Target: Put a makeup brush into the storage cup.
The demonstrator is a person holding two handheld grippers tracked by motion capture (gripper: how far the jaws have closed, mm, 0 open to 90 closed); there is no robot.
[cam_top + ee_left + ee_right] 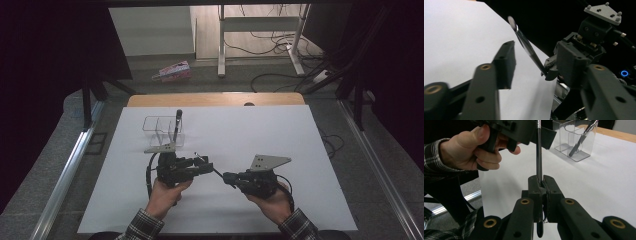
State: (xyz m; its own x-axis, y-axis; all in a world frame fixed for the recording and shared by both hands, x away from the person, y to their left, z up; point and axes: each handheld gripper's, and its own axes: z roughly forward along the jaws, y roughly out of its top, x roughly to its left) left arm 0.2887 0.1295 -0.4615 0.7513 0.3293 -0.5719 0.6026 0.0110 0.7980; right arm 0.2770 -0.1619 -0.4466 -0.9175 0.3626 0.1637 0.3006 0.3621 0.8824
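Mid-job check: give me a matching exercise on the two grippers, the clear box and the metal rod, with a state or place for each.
Things:
1. right gripper
2. left gripper
3. clear box
4. metal rod

States or places:
A. stands on the white table top, a dark stick inside
B. jaws open, one on each side of the rod
C. silvery, clamped at one end
D. jaws shut on the rod

Pairs: 1-D, 2-B, 3-A, 4-C
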